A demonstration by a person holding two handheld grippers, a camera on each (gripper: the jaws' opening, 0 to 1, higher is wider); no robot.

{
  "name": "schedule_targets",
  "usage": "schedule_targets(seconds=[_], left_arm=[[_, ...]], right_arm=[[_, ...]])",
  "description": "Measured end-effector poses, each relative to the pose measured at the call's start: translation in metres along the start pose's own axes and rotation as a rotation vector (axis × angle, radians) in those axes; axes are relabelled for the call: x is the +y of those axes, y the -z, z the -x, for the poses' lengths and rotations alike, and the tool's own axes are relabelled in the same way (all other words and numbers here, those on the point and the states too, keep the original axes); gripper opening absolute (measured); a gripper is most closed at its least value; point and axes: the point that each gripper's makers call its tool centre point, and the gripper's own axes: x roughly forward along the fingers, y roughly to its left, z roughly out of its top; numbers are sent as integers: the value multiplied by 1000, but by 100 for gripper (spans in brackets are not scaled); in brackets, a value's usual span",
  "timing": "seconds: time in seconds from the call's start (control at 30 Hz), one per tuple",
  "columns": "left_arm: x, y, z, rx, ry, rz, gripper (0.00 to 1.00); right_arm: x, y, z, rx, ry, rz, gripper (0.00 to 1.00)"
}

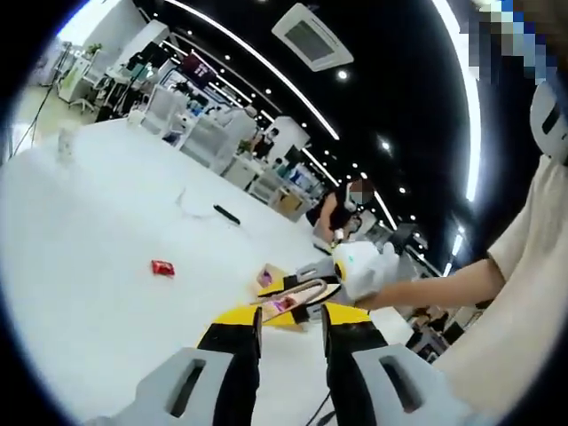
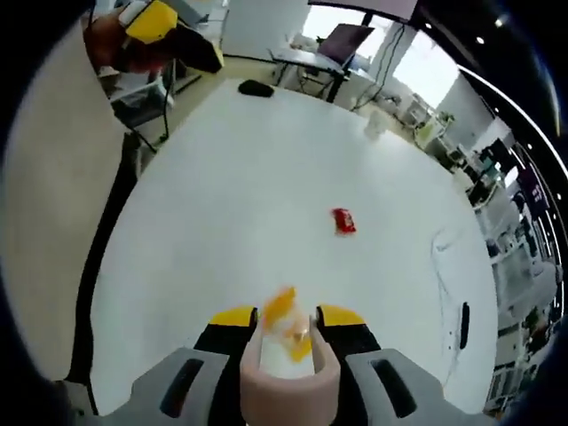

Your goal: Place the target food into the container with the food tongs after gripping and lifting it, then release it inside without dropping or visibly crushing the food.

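In the right gripper view, my right gripper [image 2: 288,319] is shut on pink food tongs [image 2: 288,377], whose looped end sits between the jaws. An orange piece of food [image 2: 283,311] is pinched at the tongs' tips, above the white table [image 2: 266,177]. From the left gripper view, that right gripper [image 1: 297,302] and the tongs [image 1: 302,287] hang just beyond my own jaws, held by a white-gloved hand [image 1: 366,266]. My left gripper [image 1: 293,327] stands open with nothing between its jaws; it also appears at the upper left of the right gripper view as the left gripper [image 2: 169,31].
A red packet [image 1: 162,267] [image 2: 343,221] lies on the table. A small tan and pink object [image 1: 266,276] sits by the right gripper. A black pen [image 2: 463,324], a thin cable [image 2: 441,248] and a dark object [image 2: 256,88] lie near the table's edges. Desks and people stand beyond.
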Motion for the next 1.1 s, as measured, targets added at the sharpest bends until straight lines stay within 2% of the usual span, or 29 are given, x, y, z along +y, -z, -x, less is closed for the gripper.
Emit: schedule_targets(seconds=[0.23, 0.4, 0.63, 0.8, 0.9, 1.1], left_arm=[[7, 7, 2, 21, -48, -29, 34], [7, 19, 7, 58, -68, -50, 36], [10, 28, 18, 35, -98, 1, 36], [13, 28, 21, 27, -110, 14, 36], [17, 24, 24, 15, -124, 22, 36], [20, 20, 26, 13, -130, 20, 35]], right_arm=[[-5, 0, -3, 15, -37, 80, 26], [1, 1, -10, 36, -105, 183, 26], [3, 3, -18, 66, -147, 326, 25], [5, 3, -22, 68, -173, 365, 25], [7, 5, -26, 88, -205, 443, 25], [6, 5, -29, 102, -238, 425, 25]])
